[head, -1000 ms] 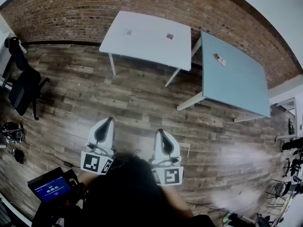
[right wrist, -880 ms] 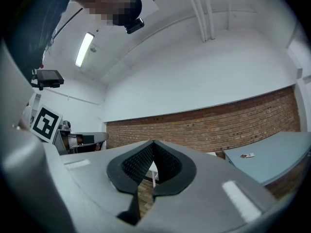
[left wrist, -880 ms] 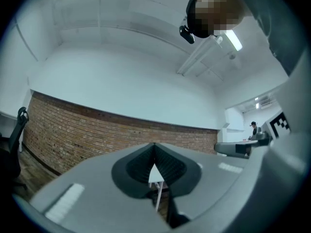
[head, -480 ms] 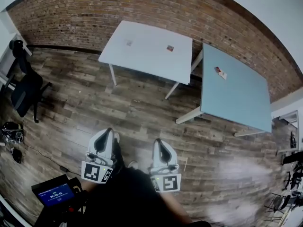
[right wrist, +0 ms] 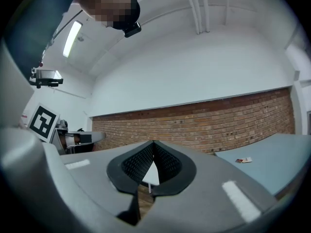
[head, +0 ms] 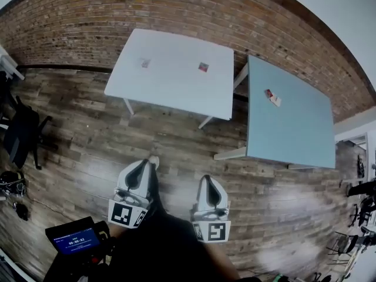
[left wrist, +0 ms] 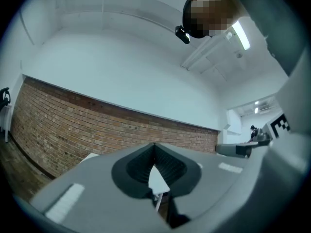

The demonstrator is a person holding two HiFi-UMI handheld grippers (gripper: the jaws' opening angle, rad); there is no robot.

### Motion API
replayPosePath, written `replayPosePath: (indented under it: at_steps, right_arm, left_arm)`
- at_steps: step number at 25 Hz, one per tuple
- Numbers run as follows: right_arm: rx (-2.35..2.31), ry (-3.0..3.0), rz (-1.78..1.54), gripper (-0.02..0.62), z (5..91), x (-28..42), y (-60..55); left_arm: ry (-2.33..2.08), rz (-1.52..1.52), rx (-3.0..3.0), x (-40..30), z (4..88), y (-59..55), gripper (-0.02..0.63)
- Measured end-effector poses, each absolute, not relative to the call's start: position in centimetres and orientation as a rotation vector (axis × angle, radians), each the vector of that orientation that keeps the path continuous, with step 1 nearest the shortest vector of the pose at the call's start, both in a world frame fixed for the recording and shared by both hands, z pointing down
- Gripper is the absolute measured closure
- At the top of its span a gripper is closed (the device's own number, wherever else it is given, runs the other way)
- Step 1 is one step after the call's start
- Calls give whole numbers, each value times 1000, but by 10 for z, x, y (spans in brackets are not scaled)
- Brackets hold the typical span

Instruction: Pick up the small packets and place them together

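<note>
Two small packets lie on the white table (head: 176, 93): a pale one (head: 144, 63) at its far left and a reddish one (head: 203, 67) further right. A third packet (head: 271, 97), red and white, rests on the blue-grey table (head: 294, 134); it also shows in the right gripper view (right wrist: 244, 160). My left gripper (head: 143, 165) and right gripper (head: 207, 181) are held low over the wooden floor, well short of both tables. Both point level toward the tables, their jaws closed tip to tip (left wrist: 154, 145) (right wrist: 153, 142) with nothing between them.
A brick wall (head: 88, 22) runs behind the tables. A black office chair (head: 20, 131) stands at the left, dark gear (head: 12, 181) lies on the floor, and a device with a blue screen (head: 73, 239) sits near my left side. Wooden floor (head: 176, 140) stretches between me and the tables.
The tables have drawn closer and shifted left in the head view as I walk toward them. Both grippers have travelled forward with me, still closed and empty.
</note>
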State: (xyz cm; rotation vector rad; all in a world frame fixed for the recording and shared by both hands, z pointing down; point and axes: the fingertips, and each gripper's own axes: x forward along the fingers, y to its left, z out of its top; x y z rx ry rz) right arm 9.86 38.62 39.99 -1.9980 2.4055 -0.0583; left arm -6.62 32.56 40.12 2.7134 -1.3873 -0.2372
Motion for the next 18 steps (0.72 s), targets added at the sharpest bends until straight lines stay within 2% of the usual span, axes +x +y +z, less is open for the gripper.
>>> replayPosePath:
  at_steps: [7,18]
  right_arm:
    - [-2136,2277,-80,594,387,128,268]
    - [-2124,2376,-8,594,387,99,142]
  left_arm:
    - [-1324,-212,2805,-52,375,211,606]
    - [-1341,-262,2740,-66,375,96,606]
